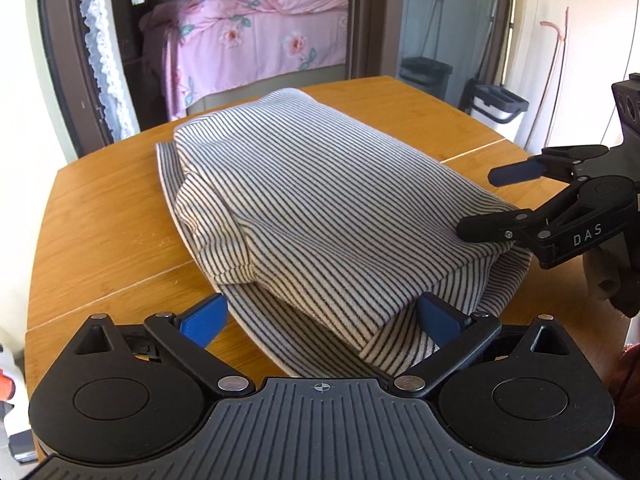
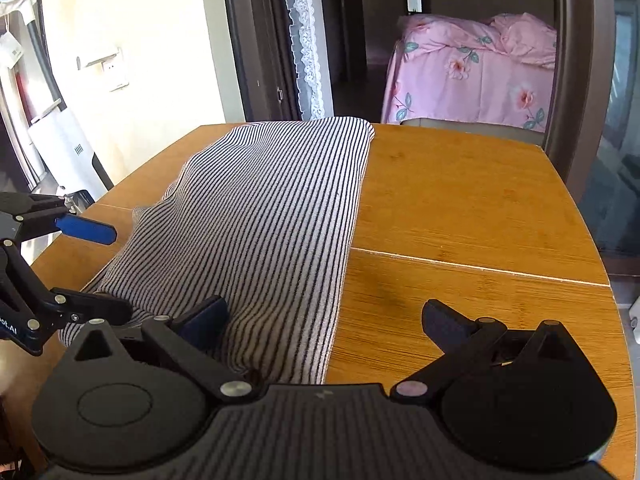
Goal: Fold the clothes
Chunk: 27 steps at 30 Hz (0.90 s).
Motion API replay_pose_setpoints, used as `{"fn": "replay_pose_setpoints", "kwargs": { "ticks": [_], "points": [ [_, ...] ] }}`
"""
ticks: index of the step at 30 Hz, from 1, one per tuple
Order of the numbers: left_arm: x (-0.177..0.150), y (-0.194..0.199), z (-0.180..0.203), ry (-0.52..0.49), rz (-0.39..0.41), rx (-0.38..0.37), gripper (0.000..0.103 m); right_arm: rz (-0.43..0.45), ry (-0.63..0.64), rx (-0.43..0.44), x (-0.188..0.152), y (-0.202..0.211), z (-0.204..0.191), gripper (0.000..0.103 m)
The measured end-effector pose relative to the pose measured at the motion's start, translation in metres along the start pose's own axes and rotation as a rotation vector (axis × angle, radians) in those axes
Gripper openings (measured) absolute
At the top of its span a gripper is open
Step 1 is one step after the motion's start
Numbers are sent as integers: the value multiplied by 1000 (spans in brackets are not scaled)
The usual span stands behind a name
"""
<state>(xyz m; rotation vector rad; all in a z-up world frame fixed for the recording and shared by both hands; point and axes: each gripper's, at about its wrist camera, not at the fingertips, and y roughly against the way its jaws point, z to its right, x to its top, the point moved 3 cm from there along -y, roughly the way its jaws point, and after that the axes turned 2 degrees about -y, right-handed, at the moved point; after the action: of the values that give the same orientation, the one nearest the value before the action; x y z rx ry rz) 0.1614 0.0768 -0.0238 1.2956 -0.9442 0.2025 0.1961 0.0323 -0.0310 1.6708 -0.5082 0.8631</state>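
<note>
A black-and-white striped garment [image 1: 320, 208] lies folded in a thick stack on the wooden table [image 1: 108, 220]; it also shows in the right wrist view [image 2: 264, 216]. My left gripper [image 1: 320, 316] is open, its blue pads either side of the garment's near edge; it shows in the right wrist view [image 2: 96, 268] at the left edge. My right gripper [image 2: 324, 320] is open over the garment's near right edge, with its left finger on the cloth and its right finger over bare table. In the left wrist view the right gripper [image 1: 476, 204] is at the garment's right side.
The table [image 2: 460, 208] has a seam across it and edges close on all sides. Behind is a doorway with a lace curtain [image 2: 304, 40] and a pink floral bed [image 1: 256, 36]. A bin and brooms [image 1: 492, 100] stand at the right wall.
</note>
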Motion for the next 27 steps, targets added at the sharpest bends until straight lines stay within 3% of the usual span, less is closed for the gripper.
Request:
{"fn": "replay_pose_setpoints", "kwargs": {
  "ticks": [6,9,14,17,18,21,23,25,27],
  "points": [
    [-9,9,-19,22,0,48,103,62,56,7,16,16,-5,103],
    [-13,16,-29,42,2,67,103,37,80,-8,11,10,-7,103],
    [-21,24,-49,73,-17,211,103,50,115,-24,8,11,-11,103],
    [-26,34,-68,156,-9,227,103,90,184,-28,17,18,-22,102],
    [-26,38,-74,186,2,225,103,103,207,-30,20,21,-26,95],
    [-23,45,-85,254,33,229,103,82,204,100,27,21,-40,69],
    [-20,47,-88,305,50,211,103,16,210,164,23,11,-51,66],
    [-17,47,-90,358,60,174,103,-30,278,147,11,0,-60,67],
    [-15,45,-91,398,62,141,103,-16,344,133,8,2,-67,68]
  ]
}}
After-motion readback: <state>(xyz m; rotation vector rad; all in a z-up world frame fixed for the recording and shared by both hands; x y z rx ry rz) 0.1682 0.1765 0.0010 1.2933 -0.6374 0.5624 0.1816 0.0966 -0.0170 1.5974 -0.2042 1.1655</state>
